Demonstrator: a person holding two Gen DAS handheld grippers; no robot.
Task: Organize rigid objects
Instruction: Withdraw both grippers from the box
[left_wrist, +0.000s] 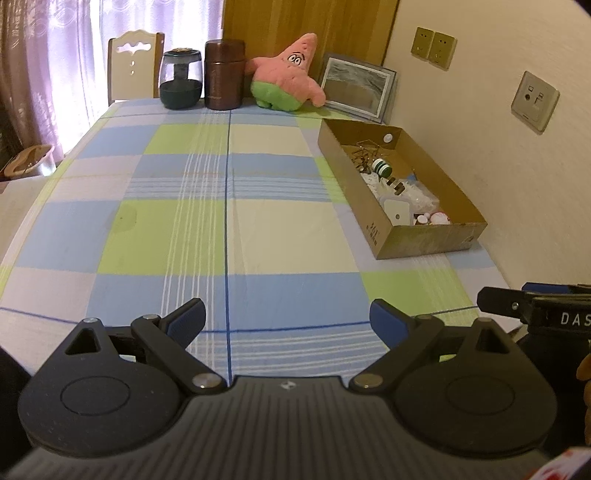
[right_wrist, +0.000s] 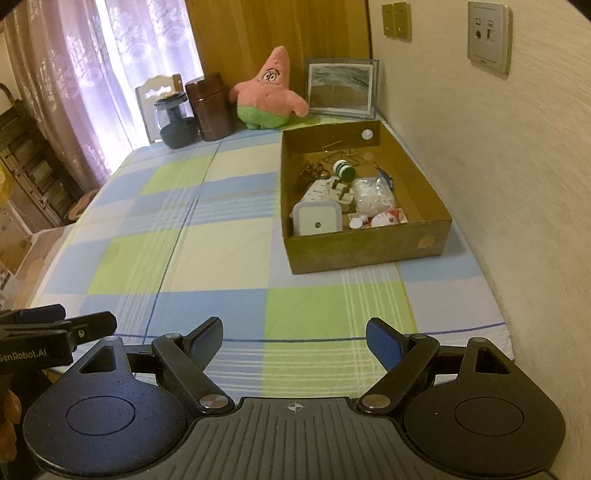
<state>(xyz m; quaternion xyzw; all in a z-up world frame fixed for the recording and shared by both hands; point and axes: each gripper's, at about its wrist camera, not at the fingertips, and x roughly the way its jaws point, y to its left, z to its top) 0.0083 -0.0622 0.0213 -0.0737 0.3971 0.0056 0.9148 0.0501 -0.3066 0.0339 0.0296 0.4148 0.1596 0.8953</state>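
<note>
The cardboard box (right_wrist: 364, 236) sits on the right side of the table, close to the wall, and it holds the small hard things to be sorted: a white square plug-in gadget (right_wrist: 317, 218) leaning in the near left corner, a white power strip (right_wrist: 320, 188) behind it, a plug adapter (right_wrist: 345, 194), a clear bag of small white parts (right_wrist: 373, 194), a green and white spool (right_wrist: 341, 168), some thin wire pieces (right_wrist: 340, 153) at the far end, and a small red and white item (right_wrist: 386, 218) near the front wall.

The things lie piled and touching, so a grab for one could likely drag or tip its neighbour. The wire pieces look prone to snagging, and the bag may slip from a pinch. The box looks light; pushing against its wall could slide it along the checked tablecloth (left_wrist: 258, 229).

Both tongs are spread wide and hold nothing. The left gripper (left_wrist: 287, 320) hangs over the near middle of the table, well apart from the box. The right gripper (right_wrist: 294, 336) hangs over the near edge, with the box ahead of it.

At the far end stand a dark glass jar (left_wrist: 181, 79), a brown canister (left_wrist: 224, 75), a pink plush star (left_wrist: 290, 74) and a framed picture (left_wrist: 356, 87).
</note>
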